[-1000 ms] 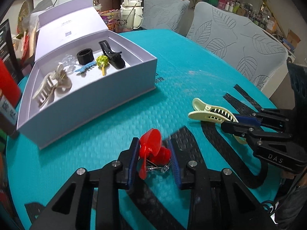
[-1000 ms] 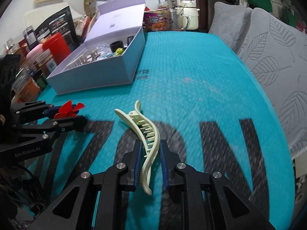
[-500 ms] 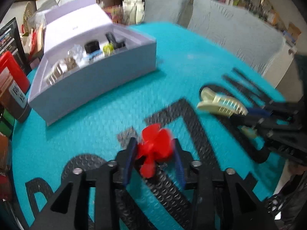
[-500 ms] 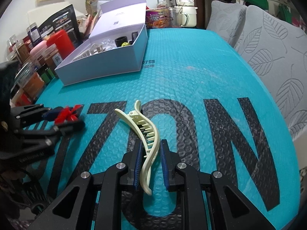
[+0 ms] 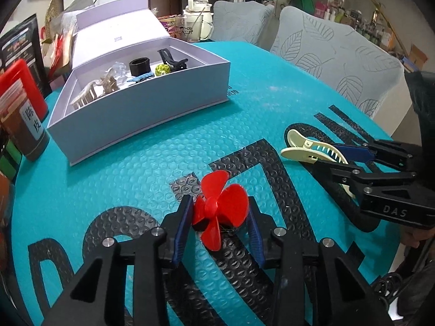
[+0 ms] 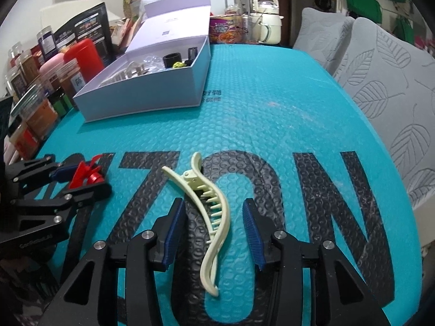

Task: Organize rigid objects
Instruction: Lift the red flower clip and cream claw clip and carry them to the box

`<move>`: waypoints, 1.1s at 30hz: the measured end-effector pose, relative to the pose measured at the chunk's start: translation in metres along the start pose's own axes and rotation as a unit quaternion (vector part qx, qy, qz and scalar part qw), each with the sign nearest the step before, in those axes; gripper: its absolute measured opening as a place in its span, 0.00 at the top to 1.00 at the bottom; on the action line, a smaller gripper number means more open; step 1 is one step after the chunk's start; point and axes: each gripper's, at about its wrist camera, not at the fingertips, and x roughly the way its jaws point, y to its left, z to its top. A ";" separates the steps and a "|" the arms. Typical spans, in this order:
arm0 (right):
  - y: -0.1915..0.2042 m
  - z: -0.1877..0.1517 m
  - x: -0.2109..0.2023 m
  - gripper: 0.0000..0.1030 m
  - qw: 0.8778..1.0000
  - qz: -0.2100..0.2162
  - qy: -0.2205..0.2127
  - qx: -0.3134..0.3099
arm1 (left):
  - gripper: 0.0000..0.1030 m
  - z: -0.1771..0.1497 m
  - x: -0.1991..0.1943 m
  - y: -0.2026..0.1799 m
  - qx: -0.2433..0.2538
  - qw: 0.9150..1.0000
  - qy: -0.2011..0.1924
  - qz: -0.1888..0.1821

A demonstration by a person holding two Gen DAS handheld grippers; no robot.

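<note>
Tabletop point(image 5: 272, 87) covered in teal bubble-textured mat with big black block letters, dimpled all over. Lavender cardboard box point(image 5: 141, 103), rigid, lid point(image 5: 119, 32) hinged back and standing up, sits toward the far left corner of the tabletop.

Left tool point(image 5: 218, 217): black plastic arms with metal screws, blue ribbed pads. The pads are drawn in against a red plastic propeller point(image 5: 221, 203), one on each side; it has smooth glossy rounded blades and a small hub. It sits near the tabletop's near edge, over a black letter; whether it rests on the mat or is lifted clear, cannot tell.

Right tool point(image 6: 214, 231): same build, jaws spread wide, pads clear of the cream hair claw clip point(image 6: 209, 212) lying between them on the mat. The clip is long, curved, matte plastic, with a row of teeth along one side and a hinge at the far end. Nothing gripped.

Left wrist view looks down into the box: black ring point(image 5: 140, 65), black clip point(image 5: 171, 59), yellow-green piece point(image 5: 162, 68), blue toothed piece point(image 5: 141, 77), clear item point(image 5: 119, 68), beige claw clip point(image 5: 100, 88) along the floor. Right wrist view sees the box point(image 6: 152, 92) lower, contents mostly hidden by the wall, but shows a row of jars and bottles point(image 6: 35, 81) along the left edge, and the left tool point(image 6: 81, 175) side-on with the propeller point(image 6: 87, 175) between its pads. Both views: cream kettle point(image 5: 199, 13) at the far edge, grey leaf-embossed chair backs point(image 5: 334, 54) past the right edge.
</note>
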 end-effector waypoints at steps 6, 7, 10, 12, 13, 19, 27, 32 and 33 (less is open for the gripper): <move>0.003 0.000 0.002 0.58 1.000 -0.007 -0.004 -0.007 | 0.65 -0.003 -0.005 0.001 -0.009 1.000 0.002 0.003; 0.003 0.000 0.002 0.58 1.000 -0.008 -0.005 -0.009 | 0.65 -0.003 -0.007 0.001 -0.012 1.000 0.001 0.003; 0.006 -0.003 0.001 0.75 0.999 -0.027 -0.013 -0.015 | 0.66 -0.006 -0.011 0.006 -0.029 1.000 -0.001 -0.004; 0.005 -0.004 0.001 0.78 0.999 -0.031 -0.016 -0.012 | 0.67 -0.006 -0.012 0.009 -0.034 0.999 -0.003 -0.005; 0.005 -0.004 0.001 0.78 0.999 -0.031 -0.016 -0.012 | 0.67 -0.007 -0.013 0.010 -0.036 0.999 -0.003 -0.005; 0.012 -0.008 -0.005 0.79 1.000 -0.020 -0.020 -0.009 | 0.70 -0.007 -0.020 0.014 -0.046 0.999 -0.006 -0.004; 0.026 -0.011 -0.011 0.79 1.000 -0.006 -0.019 -0.014 | 0.70 -0.011 -0.026 0.028 -0.073 0.997 -0.012 -0.008; 0.038 -0.010 -0.012 0.79 1.000 0.004 -0.019 -0.022 | 0.70 -0.016 -0.034 0.040 -0.087 0.996 -0.017 -0.005; 0.040 -0.010 -0.012 0.79 0.999 0.006 -0.020 -0.024 | 0.70 -0.017 -0.035 0.042 -0.089 0.996 -0.019 -0.004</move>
